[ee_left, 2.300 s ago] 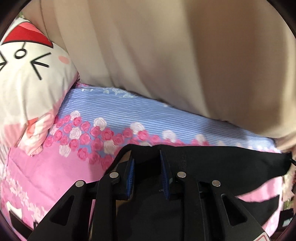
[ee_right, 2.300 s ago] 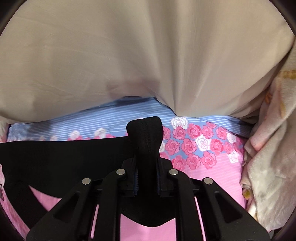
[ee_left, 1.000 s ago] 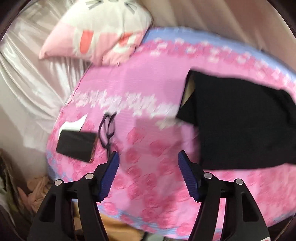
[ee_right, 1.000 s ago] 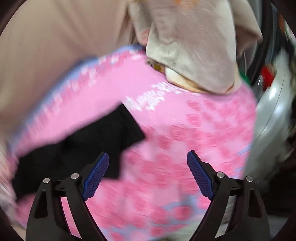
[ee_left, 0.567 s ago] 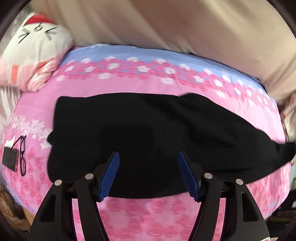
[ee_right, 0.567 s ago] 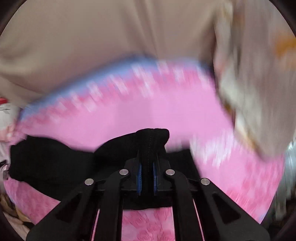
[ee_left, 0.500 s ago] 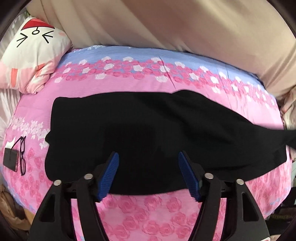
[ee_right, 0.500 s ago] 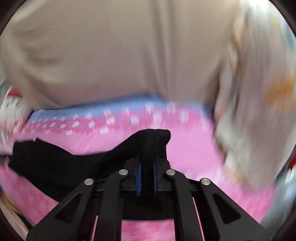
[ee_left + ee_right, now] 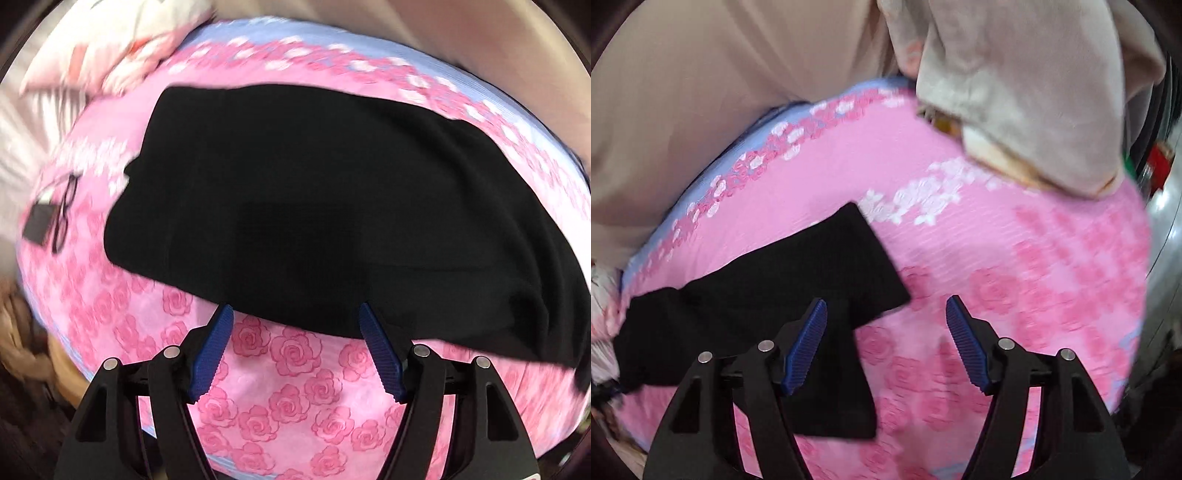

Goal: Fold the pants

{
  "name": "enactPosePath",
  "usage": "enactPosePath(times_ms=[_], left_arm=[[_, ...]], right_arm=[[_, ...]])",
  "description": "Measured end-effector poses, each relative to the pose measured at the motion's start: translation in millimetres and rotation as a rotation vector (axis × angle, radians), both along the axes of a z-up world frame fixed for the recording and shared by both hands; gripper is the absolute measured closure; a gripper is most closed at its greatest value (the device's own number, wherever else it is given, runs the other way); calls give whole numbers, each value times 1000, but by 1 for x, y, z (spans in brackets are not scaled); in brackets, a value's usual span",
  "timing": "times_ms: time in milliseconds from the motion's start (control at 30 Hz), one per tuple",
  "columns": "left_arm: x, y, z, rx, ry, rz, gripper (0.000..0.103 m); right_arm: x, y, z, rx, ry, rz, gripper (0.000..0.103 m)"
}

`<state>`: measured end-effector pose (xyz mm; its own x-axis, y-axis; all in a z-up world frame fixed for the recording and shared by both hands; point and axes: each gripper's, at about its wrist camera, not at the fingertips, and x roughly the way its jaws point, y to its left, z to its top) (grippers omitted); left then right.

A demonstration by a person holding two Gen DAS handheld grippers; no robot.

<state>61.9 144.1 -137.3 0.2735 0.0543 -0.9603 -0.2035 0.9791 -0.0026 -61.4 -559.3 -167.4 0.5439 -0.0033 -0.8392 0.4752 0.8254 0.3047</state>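
Note:
Black pants (image 9: 314, 192) lie spread across a pink rose-print bed cover (image 9: 295, 391). My left gripper (image 9: 295, 314) is open and empty, its blue pads just above the pants' near edge. In the right wrist view the leg ends of the pants (image 9: 798, 280) lie flat on the cover, one lying over the other. My right gripper (image 9: 884, 306) is open and empty, its left fingertip over the leg end and its right one over bare cover (image 9: 1015, 295).
A cartoon cat pillow (image 9: 122, 48) sits at the far left. Glasses (image 9: 64, 214) and a dark flat case (image 9: 38, 225) lie at the cover's left edge. A beige curtain (image 9: 701, 74) hangs behind. A beige blanket heap (image 9: 1027, 96) lies at the right end.
My right gripper has let go of the pants end and opened; the leg end now lies on the cover. My left gripper stays open and has swung left over the pants.

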Motion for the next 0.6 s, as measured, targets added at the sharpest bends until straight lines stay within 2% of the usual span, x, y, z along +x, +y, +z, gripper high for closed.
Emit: enactPosePath(times_ms=[67,100,133,167,233,300,333,367,433,467,500,533,600], left_arm=[[2,8,-6,-38,22,47,34],[2,11,-6,-45,22,62,34],[0,14,-6,-53,18,75,34],[-3,17,-5,-59,11,85,33],[-6,22,-5,-49,6,93,31],[-9,25,-5,-30,10,99,31],[-10,26,-6,-29,13,101,31],[-10,27,-5,-27,15,104,31],[-9,28,-3,-34,11,104,31],[-8,27,-3,-35,6,101,30],[-8,29,-5,-32,6,100,29],[-8,28,-6,-31,8,96,29],[-8,28,-11,-25,18,93,29]], right_arm=[[11,2,-20,87,88,-20,38],[15,5,-25,93,116,-11,38],[17,12,-27,81,131,18,43],[19,25,-30,49,149,79,56],[25,52,-27,-63,195,209,95],[34,64,-6,-101,164,248,96],[37,69,17,-142,107,271,96],[40,70,53,-196,16,273,96],[44,56,103,-268,-109,227,95],[52,45,109,-310,-111,221,94],[60,36,101,-321,-69,232,87],[69,25,82,-306,10,234,86],[77,2,23,-337,255,160,84]])
